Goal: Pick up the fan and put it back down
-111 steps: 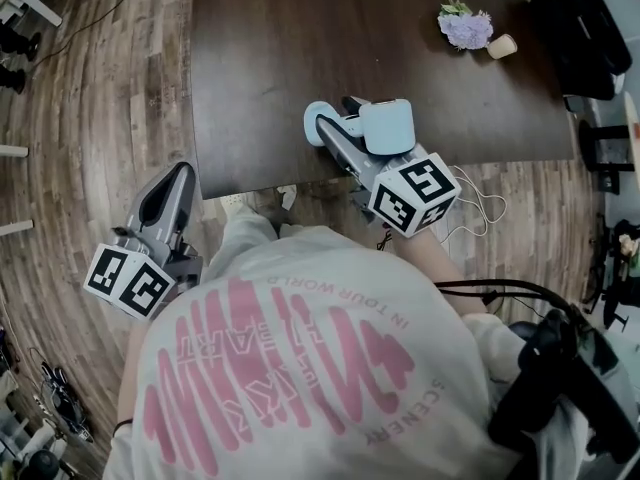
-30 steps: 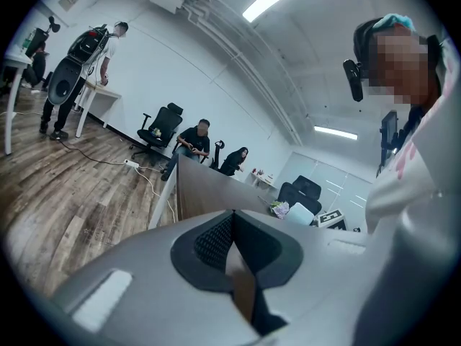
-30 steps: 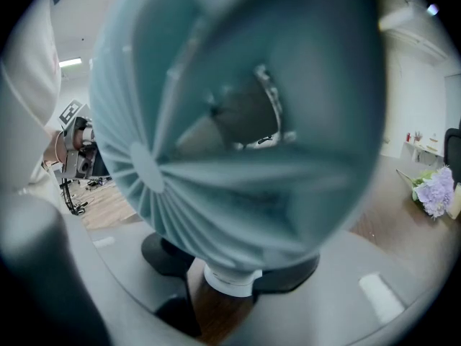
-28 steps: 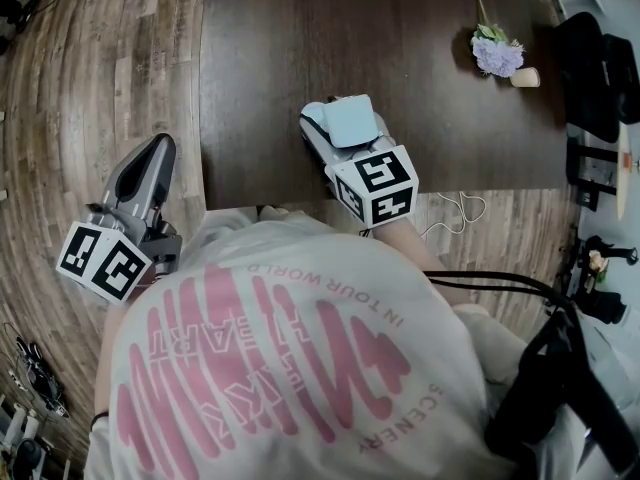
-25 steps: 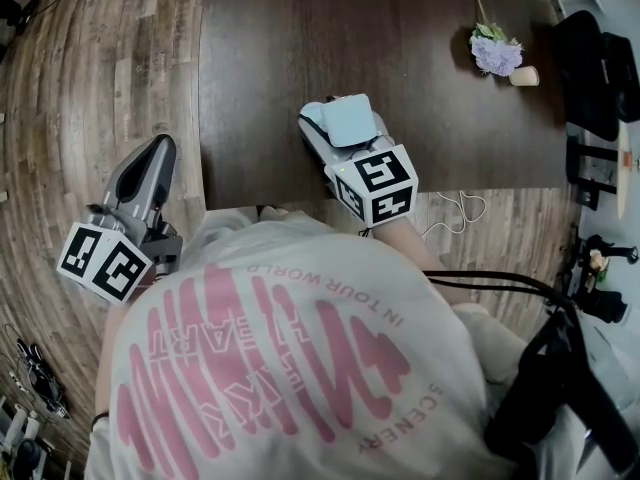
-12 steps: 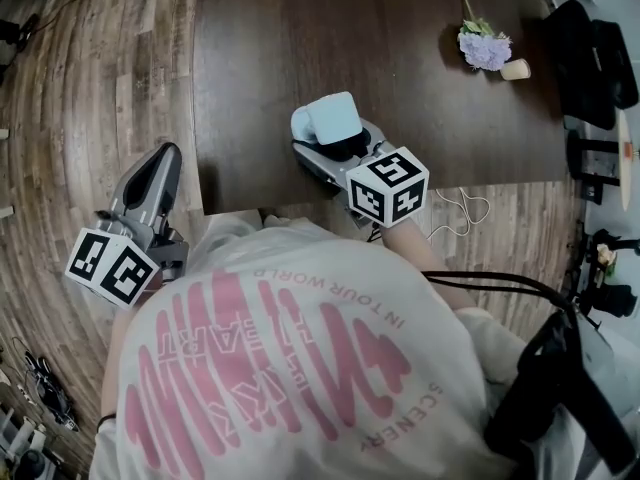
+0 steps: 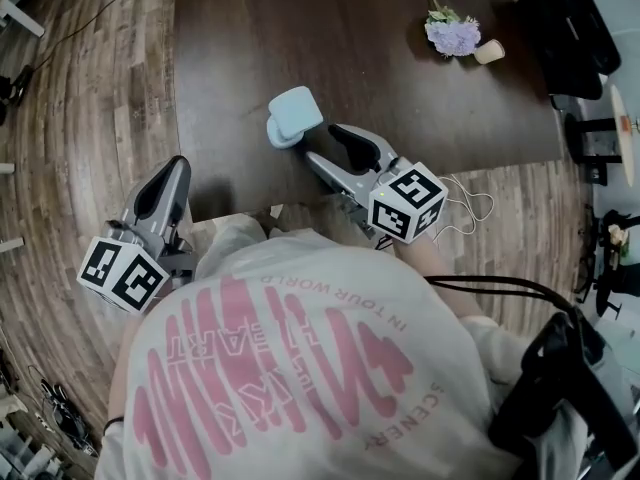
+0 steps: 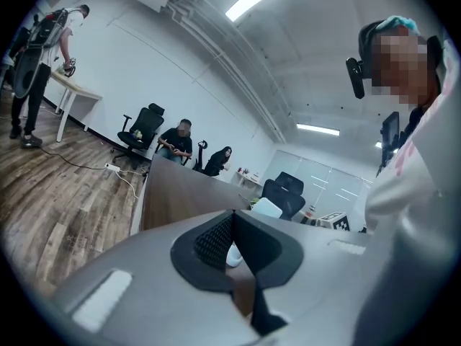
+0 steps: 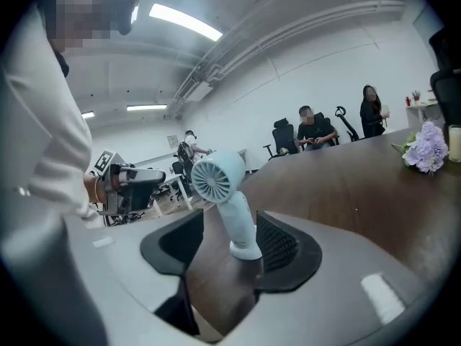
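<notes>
Two tools, neither holding the fan (image 7: 293, 117).
Right hand-held gripper (image 7: 322, 143) parted, lately narrowing, fan upright just beyond its tips; left hand-held gripper (image 7: 178, 164) closed, empty.

The left gripper (image 8: 232, 222) has its jaws together; beyond lies the brown table (image 8: 180, 193).

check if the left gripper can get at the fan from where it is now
Probably yes. The fan stands upright near the front edge of the table, with only bare tabletop between it and the left gripper, off the table's left side. Its jaws are together and would need to open first.
</notes>
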Motion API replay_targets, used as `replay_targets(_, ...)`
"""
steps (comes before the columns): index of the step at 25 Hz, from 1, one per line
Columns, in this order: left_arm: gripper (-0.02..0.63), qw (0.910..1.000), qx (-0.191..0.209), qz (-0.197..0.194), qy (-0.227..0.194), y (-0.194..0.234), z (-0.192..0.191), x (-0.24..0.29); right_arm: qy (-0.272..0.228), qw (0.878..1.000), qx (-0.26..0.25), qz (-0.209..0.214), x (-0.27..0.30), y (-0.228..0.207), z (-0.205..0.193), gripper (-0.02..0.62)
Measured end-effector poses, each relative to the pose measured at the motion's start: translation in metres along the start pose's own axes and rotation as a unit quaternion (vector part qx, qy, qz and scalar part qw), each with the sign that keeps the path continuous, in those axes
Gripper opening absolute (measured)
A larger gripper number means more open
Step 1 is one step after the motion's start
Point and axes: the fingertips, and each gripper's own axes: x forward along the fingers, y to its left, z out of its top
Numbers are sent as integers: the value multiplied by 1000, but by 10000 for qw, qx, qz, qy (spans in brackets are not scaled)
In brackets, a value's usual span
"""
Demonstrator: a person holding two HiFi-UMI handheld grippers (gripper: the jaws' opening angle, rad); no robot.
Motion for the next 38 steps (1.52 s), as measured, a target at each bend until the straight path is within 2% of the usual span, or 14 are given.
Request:
replay_targets(4, 18, 10000, 69, -58, 0, -19, -7, -2, -299, 9994, -1, -159, -26, -1, 10, 117)
replay_targets(10, 18, 9998, 137, -116, -33, -47, -22, -8, -703, 9972, -74, -227, -58, 6, 22, 8)
replay_targets(24, 18, 9994, 183, -295, -29, -87, -54, -26, -755, 9951, 272, -572, -106, 15, -7, 5)
replay_targets(38, 18, 9990, 277, -337, -5, -98, -59, -39, -680, 9960, 251, -524, -114, 26, -19, 5)
